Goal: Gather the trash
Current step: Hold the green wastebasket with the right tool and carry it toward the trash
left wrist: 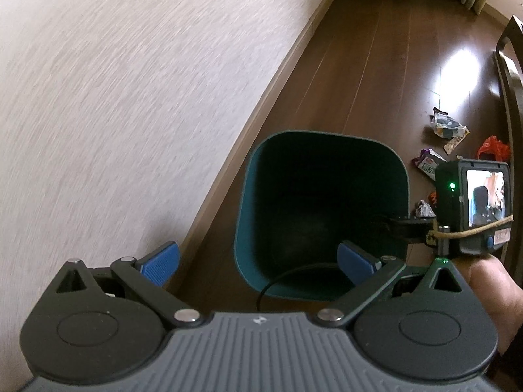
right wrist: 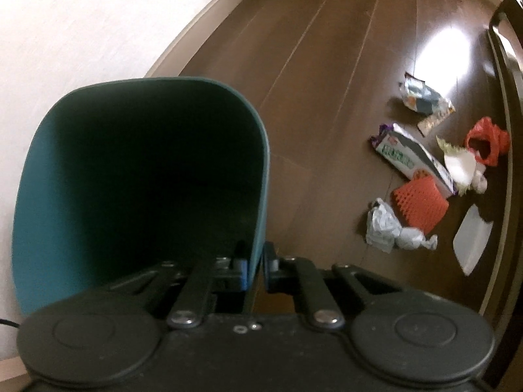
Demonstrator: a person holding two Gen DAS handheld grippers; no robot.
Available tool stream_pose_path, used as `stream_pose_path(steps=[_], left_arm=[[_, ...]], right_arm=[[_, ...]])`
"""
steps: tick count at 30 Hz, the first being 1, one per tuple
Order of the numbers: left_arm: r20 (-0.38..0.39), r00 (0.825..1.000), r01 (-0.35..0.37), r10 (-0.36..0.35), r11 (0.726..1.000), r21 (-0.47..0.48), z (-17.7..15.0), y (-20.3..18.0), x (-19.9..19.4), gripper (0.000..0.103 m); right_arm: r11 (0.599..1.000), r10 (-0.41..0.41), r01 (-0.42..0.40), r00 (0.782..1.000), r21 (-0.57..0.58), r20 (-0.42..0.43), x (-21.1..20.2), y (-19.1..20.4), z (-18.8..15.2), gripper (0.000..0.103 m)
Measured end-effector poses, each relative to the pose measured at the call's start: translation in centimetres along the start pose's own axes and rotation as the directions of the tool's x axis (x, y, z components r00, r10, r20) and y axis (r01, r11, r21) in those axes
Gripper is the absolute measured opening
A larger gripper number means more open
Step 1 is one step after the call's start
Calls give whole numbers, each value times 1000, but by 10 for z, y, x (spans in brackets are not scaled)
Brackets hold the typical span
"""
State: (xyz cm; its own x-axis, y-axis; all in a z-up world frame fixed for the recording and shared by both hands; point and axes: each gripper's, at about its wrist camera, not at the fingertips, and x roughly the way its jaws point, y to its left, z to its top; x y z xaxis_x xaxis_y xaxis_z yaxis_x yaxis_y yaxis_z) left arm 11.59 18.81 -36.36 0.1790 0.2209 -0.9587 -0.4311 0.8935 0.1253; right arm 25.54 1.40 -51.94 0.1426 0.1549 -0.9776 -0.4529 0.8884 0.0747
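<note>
The dark teal plastic trash bin (right wrist: 137,176), square-mouthed with rounded corners, stands on the dark brown wooden plank floor (right wrist: 327,65) close to a pale textured wall (left wrist: 114,98) and its light baseboard (left wrist: 261,104). The bin's inside looks dark, and no contents can be made out.

The right gripper (right wrist: 256,269) is clenched on the bin's near right wall, one finger inside and one outside the rim. In the left wrist view that same gripper appears at the bin's right edge, carrying a small camera with a lit screen (left wrist: 474,209).

The left gripper (left wrist: 258,259) hangs above the bin's near edge with its blue-padded fingers (left wrist: 161,261) spread wide and holding nothing. A thin black cable (left wrist: 287,274) curves across the bin's near rim.

To the right of the bin, well apart from it, litter lies scattered on the floor: a crumpled silver foil wrapper (right wrist: 392,228), an orange honeycomb paper piece (right wrist: 420,204), a white and green snack packet (right wrist: 412,160), a crinkled blue and silver bag (right wrist: 423,98), a red plastic bag (right wrist: 487,140) and a flat white sheet (right wrist: 472,243).
</note>
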Motion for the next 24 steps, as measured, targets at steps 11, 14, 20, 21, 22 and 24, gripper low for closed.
stream_pose_path(steps=[11,14,20,21,22,24], left_arm=[[20,999,43,-45,994,102,8,-49,-12,103],[26,998,59,-63,987,147,11,-73,-17,103],[25,994,97,-107,965,245,13,-126,-25,103],[24,993,104,-114,960,261,14,-136,-27,103],[24,992,110,-122,955,276,15,-145,-29,103],[20,991,121,-133,946,300,18,-164,-33,103]], right_arm=[[992,2,-1,1000,124,-10,-30,-75,-44,6],[987,-24,25,1000,158,-13,-37,-106,-62,5],[962,-93,99,995,254,-33,-55,-176,-102,3],[958,-100,106,994,267,-37,-58,-186,-107,3],[953,-110,117,993,280,-41,-62,-199,-113,3],[942,-125,134,991,307,-49,-70,-217,-122,3]])
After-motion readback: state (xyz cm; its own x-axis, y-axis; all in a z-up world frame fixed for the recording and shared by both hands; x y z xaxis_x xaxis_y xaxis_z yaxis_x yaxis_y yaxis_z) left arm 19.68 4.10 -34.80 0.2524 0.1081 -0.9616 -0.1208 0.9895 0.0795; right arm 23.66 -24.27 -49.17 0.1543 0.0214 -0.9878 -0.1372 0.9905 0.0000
